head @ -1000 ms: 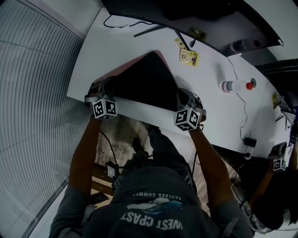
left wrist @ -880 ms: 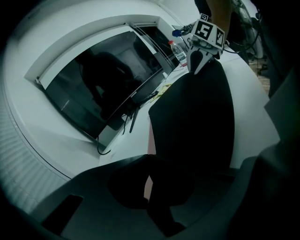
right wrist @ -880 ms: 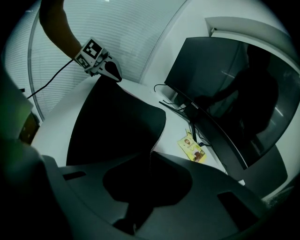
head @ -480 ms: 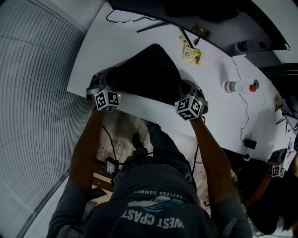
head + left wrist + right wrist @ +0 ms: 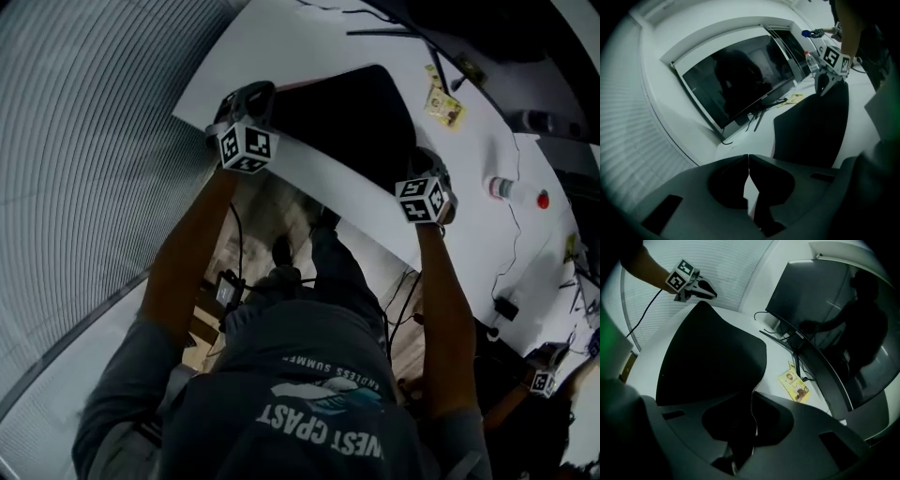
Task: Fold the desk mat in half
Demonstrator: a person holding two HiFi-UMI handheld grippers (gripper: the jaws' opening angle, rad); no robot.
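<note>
The black desk mat [image 5: 361,117] lies doubled over on the white desk [image 5: 272,42], black side up. My left gripper [image 5: 251,94] is at its left near corner. In the left gripper view its tips [image 5: 748,158] meet, and a dark, pink-edged sliver of mat [image 5: 811,126] shows in the gap behind them. My right gripper [image 5: 427,159] is at the mat's right near corner. Its jaws [image 5: 753,397] are opening, with the mat's stitched edge [image 5: 708,357] still pinched between them.
A wide monitor [image 5: 820,301] on a stand runs along the back of the desk, with cables beside it. A yellow card [image 5: 444,105] lies just beyond the mat. A bottle [image 5: 511,190] lies to the right. The desk's near edge runs right under both grippers.
Both grippers have moved along the desk with the mat's corners. The pink underside seen at the left edge a second ago no longer shows; the mat now looks flat and black.
</note>
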